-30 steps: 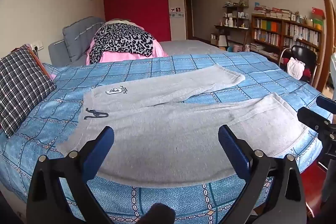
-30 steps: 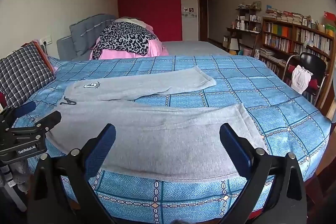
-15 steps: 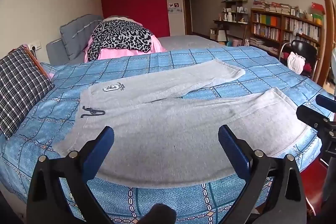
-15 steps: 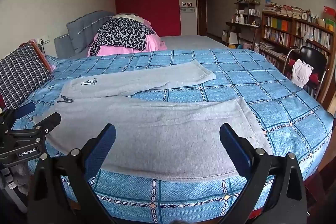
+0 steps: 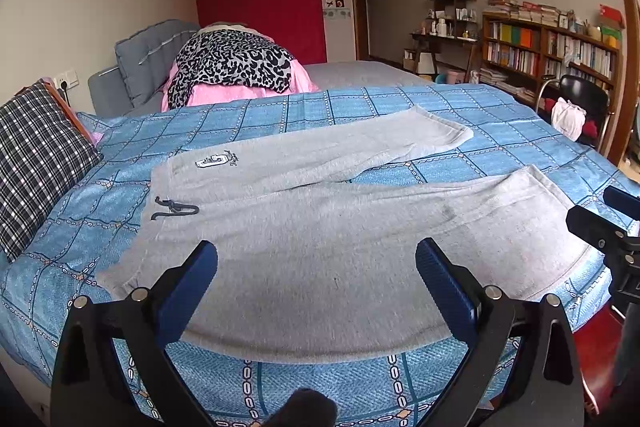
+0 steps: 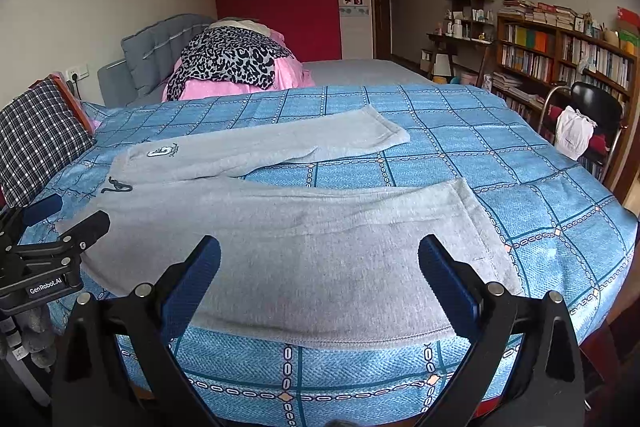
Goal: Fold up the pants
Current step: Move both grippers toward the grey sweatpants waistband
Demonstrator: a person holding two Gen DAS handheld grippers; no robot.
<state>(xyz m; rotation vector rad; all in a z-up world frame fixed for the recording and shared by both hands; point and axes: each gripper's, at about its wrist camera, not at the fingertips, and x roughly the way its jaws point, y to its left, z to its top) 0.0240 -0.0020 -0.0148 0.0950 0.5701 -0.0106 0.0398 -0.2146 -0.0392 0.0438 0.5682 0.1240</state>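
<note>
Item: grey pants [image 5: 320, 239], flat near the bed's [image 5: 360, 99] front edge. Our left view alone catches the right gripper [image 5: 612, 223] at the cuff end; our right view alone shows the left gripper [image 6: 52, 223] by the waistband. Both sets of fingers wide apart, holding nothing. Long axis runs along the front edge, waistband left, legs splayed right. Blue checked bedspread [image 6: 520, 155]; bookshelf [image 6: 560, 55] behind.

The pants [image 5: 320, 235] were light heather grey, with a white-and-dark logo [image 5: 212, 160] and a dark drawstring [image 5: 174, 207]. The bedspread [image 6: 540, 195] was blue, gridded in darker teal lines with white chain links. At its left edge lay a black-and-white plaid pillow [image 5: 38, 163]. At the far edge, a leopard-print cloth [image 5: 232, 65] covered pink bedding [image 5: 248, 91]. The gripper pads [image 5: 188, 287] were blue.
</note>
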